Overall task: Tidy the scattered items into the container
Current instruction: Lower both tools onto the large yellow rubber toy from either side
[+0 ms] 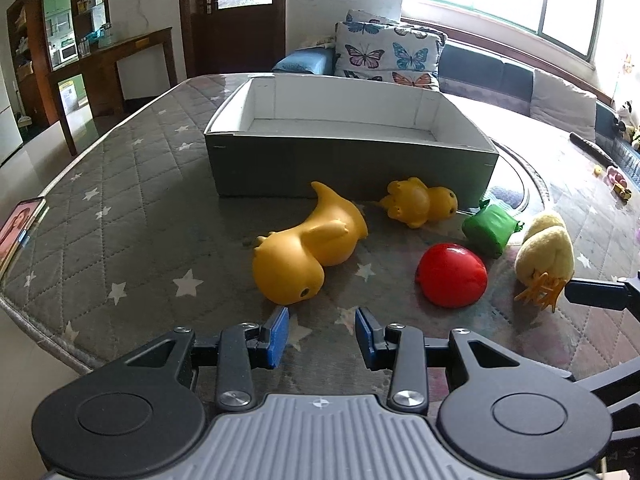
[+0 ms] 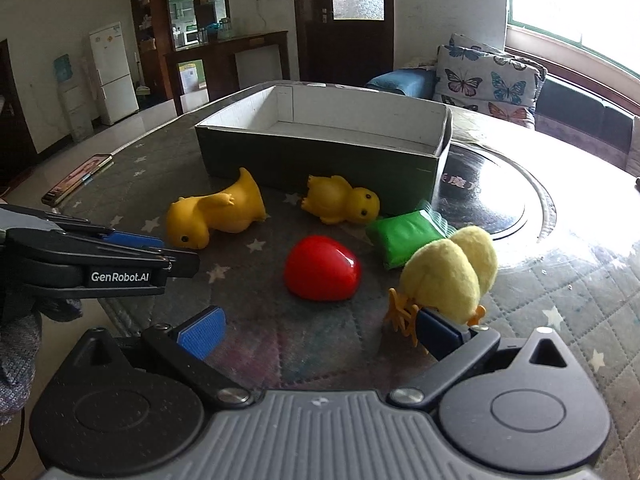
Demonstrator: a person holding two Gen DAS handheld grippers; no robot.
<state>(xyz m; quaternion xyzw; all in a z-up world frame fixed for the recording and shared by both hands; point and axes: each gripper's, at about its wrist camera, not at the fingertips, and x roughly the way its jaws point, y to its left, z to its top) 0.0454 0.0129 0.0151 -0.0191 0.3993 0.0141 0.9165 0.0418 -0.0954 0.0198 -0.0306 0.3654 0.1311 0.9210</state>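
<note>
An open grey cardboard box (image 1: 352, 168) (image 2: 320, 156) with a white inside stands empty at the table's middle. In front of it lie a large yellow rubber duck (image 1: 308, 248) (image 2: 216, 216), a small yellow rubber duck (image 1: 420, 200) (image 2: 344, 200), a green packet (image 1: 490, 230) (image 2: 404, 240), a red plastic piece (image 1: 452, 274) (image 2: 322, 268) and a yellow plush chick (image 1: 544, 258) (image 2: 448, 276). My left gripper (image 1: 322, 336) is open and empty, just short of the large duck. My right gripper (image 2: 320, 332) is open wide; its right finger sits at the chick's feet.
A phone (image 1: 18, 226) (image 2: 76, 180) lies at the table's left edge. The table carries a grey star-quilted cover (image 1: 120, 200) and a glass turntable (image 2: 500, 192) right of the box. A sofa with butterfly cushions (image 1: 384, 52) stands behind.
</note>
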